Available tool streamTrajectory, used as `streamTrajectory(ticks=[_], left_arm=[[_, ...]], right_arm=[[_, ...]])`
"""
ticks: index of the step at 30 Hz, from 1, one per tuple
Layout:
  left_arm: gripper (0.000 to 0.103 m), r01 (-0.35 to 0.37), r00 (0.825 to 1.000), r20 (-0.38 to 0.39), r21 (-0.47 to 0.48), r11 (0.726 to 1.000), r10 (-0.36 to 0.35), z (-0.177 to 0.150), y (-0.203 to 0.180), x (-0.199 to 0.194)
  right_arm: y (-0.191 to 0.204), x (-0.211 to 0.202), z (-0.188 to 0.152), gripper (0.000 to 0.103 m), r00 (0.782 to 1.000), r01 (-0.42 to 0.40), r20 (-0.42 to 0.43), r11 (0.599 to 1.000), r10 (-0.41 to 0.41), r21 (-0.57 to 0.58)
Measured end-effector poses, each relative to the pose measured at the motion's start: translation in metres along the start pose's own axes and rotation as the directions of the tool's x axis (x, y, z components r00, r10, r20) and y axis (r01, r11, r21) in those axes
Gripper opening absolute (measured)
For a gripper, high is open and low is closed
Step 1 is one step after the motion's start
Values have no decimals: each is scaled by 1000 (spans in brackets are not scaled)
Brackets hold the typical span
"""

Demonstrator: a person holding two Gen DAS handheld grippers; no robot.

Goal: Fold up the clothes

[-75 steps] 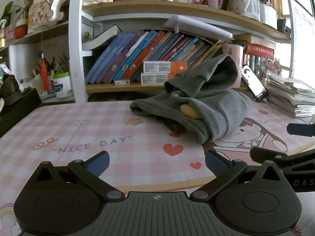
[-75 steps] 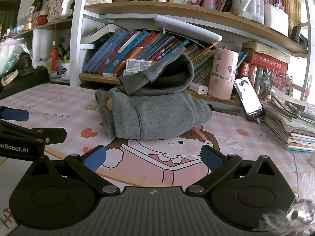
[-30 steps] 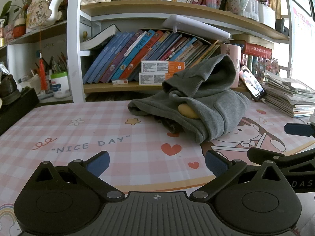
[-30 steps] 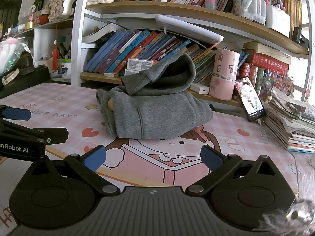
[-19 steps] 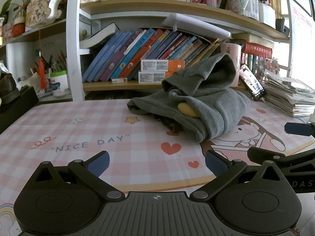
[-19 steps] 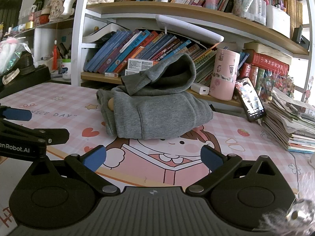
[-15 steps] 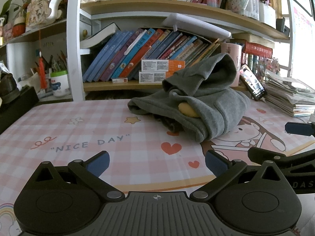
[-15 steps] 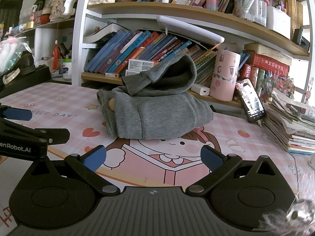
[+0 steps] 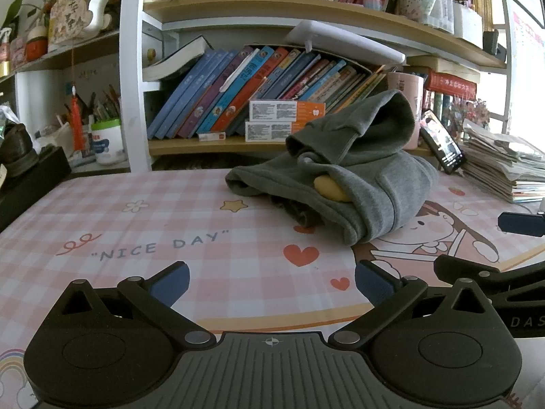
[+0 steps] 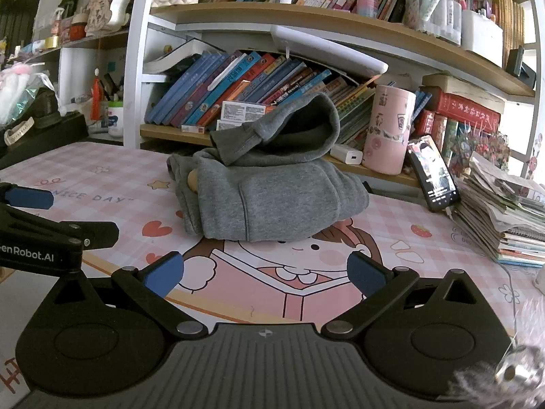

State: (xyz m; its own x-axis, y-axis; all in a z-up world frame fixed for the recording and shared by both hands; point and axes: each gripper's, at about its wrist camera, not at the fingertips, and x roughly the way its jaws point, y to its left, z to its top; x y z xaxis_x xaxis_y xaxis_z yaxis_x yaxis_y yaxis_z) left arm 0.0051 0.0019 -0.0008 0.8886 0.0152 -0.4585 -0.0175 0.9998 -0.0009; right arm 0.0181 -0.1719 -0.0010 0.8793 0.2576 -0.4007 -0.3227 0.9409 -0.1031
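A grey hoodie [image 9: 354, 177] lies folded in a bundle on the pink checked desk mat [image 9: 143, 225], its hood resting on top. A yellow patch shows at its left fold. It also shows in the right wrist view [image 10: 272, 194]. My left gripper [image 9: 270, 281] is open and empty, low over the mat, short of the hoodie and to its left. My right gripper [image 10: 264, 272] is open and empty, in front of the hoodie. Each gripper's fingers show at the edge of the other's view.
A bookshelf [image 9: 259, 143] with leaning books stands behind the mat. A pink cup [image 10: 388, 129] and a propped phone [image 10: 432, 173] stand at the back right. A stack of magazines [image 10: 504, 214] lies on the right. Dark objects [image 9: 24, 170] sit at the left edge.
Both grippers stay open and nearly still. The views drift only slightly. The hoodie has not moved.
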Motion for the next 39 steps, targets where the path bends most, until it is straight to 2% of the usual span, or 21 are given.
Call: streamTrajectory(ticks=[18,25,34,39], left_arm=[[103,-4,1000,-7,-2,1000,4,0,1,1],[103,19,1000,8,6,1000,-19,0,-1,-1],[103,19,1000,1,-4,1000,-19,1,1,0],[103,14,1000,-24,-6,1000,-14,1,1,5]], right_arm=[[0,1,-1,103,1000,-1,-1,1000,1,0],[-2,1,-1,103,1000,4,4,1000,-4,17],[-27,2,13,103,992,-122,9,975,122,186],[-37,31,31,103,991,-133,13,976,133,173]])
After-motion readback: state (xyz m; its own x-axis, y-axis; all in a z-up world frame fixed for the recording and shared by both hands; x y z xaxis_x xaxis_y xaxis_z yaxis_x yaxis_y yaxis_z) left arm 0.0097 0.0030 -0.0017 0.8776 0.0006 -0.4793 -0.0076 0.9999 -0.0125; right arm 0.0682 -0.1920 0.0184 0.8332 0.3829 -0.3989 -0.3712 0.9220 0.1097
